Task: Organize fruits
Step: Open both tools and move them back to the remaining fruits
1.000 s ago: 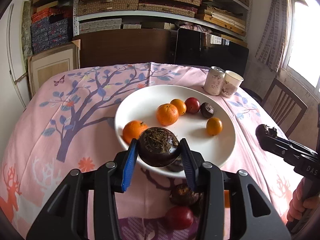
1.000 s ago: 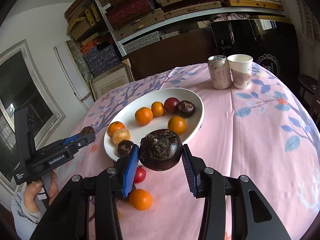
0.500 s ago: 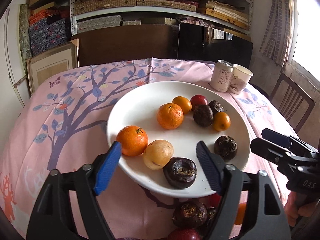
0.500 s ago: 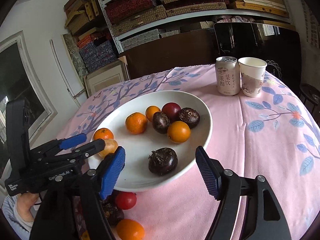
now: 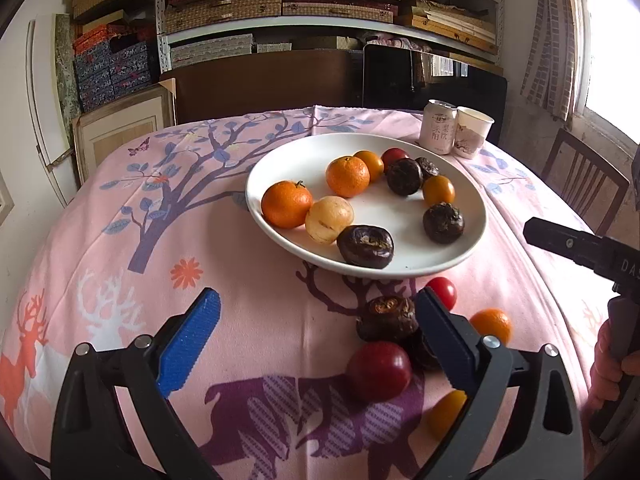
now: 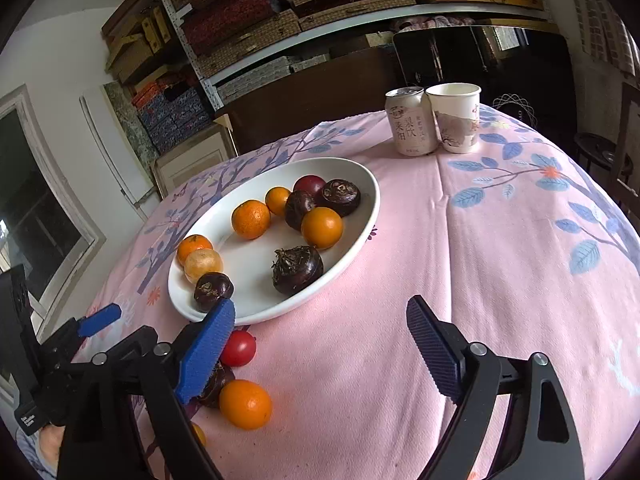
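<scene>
Left gripper (image 5: 316, 336), right gripper (image 6: 320, 340) agape, empty, above tablecloth (image 6: 500, 240).

I see a white plate (image 5: 276, 168) holding orange tangerines (image 5: 347, 176) and dark brown water chestnuts (image 5: 443, 223). Tablecloth (image 6: 500, 240) pink, blue-leaf and deer print. Gripper pads (image 5: 188, 342) blue.

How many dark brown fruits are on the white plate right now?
4 dark fruits on the plate: two together at the far side, one by the right rim, one at the near rim. None looks hidden.
</scene>
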### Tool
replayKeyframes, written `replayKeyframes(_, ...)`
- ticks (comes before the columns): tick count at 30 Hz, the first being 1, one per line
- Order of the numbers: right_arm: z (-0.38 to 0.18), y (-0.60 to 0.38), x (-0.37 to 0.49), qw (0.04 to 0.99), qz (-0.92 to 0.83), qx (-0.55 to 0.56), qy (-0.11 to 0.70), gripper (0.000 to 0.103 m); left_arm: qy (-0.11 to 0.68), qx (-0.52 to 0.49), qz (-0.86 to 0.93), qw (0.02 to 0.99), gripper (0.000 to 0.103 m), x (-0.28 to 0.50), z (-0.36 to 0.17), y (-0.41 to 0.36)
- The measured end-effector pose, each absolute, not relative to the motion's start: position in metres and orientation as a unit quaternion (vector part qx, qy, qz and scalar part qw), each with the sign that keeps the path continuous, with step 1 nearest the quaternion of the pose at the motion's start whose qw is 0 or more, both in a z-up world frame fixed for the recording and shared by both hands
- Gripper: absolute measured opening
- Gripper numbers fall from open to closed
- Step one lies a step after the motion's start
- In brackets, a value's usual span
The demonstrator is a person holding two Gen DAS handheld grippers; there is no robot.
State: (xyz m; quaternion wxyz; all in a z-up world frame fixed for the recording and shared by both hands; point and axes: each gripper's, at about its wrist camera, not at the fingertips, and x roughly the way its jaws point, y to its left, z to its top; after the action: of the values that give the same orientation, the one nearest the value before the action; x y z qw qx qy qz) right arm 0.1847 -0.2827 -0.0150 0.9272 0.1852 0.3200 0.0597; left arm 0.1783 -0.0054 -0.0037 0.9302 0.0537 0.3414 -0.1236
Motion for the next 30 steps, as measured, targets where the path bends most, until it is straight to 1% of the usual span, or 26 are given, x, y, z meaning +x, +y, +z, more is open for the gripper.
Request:
replayKeyframes(5, -0.017, -0.293, 0.173, 0.922, 0.066, 0.222, 0.311, 0.094, 0.334, 0.073, -0.108, 0.934, 0.098, 0.154, -0.008, -0.001)
replayKeyframes(10, -0.027, -0.292, 0.173, 0.914, 0.065, 0.221, 0.334, 0.094, 0.345, 0.060, -0.100, 0.931, 0.098, 0.149, -0.013, 0.009)
replayKeyframes(13, -0.030, -0.281, 0.162, 0.914, 0.074, 0.203, 0.343, 0.094, 0.353, 0.053, -0.098, 0.929, 0.098, 0.146, -0.016, 0.014)
replayKeyframes(17, -0.027, -0.259, 0.154, 0.924, 0.088, 0.145, 0.343, 0.095, 0.359, 0.050, -0.102, 0.927, 0.098, 0.147, -0.017, 0.014)
replayKeyframes(21, -0.028, -0.253, 0.149, 0.919, 0.111, 0.138, 0.352, 0.095, 0.373, 0.041, -0.098, 0.922, 0.098, 0.153, -0.021, 0.017)
replayKeyframes(26, -0.032, -0.244, 0.138, 0.915, 0.129, 0.121, 0.362, 0.095, 0.370, 0.030, -0.095, 0.924, 0.098, 0.152, -0.020, 0.022)
replayKeyframes(28, -0.032, -0.244, 0.138, 0.915, 0.131, 0.120, 0.362, 0.093, 0.374, 0.031, -0.095, 0.922, 0.098, 0.153, -0.022, 0.021)
replayKeyframes(30, -0.033, -0.241, 0.139, 0.913, 0.133, 0.116, 0.367, 0.086, 0.380, 0.035, -0.096, 0.920, 0.098, 0.154, -0.024, 0.020)
